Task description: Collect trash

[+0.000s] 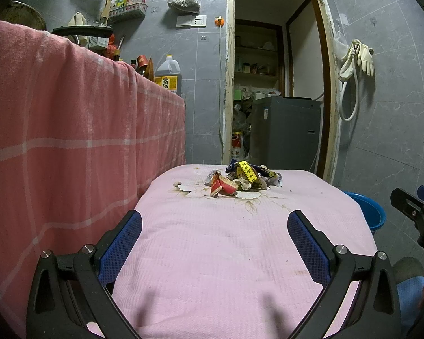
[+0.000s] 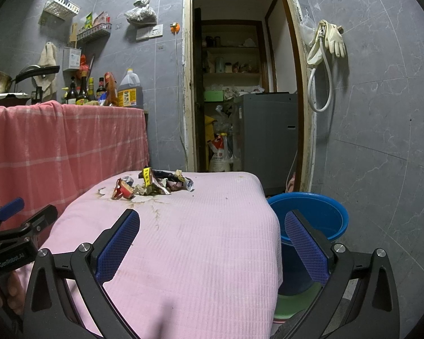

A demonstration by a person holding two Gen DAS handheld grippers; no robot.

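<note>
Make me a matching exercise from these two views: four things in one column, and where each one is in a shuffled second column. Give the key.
Things
1. trash pile
2. blue bucket
3. rubber gloves
4. oil jug

Places
A. hanging on the wall right of the doorway
B. on the counter draped in the red checked cloth
C. at the far end of the pink-covered table
D. on the floor beside the table's right edge

Pairs: 1-C, 2-D, 3-A, 4-B
</note>
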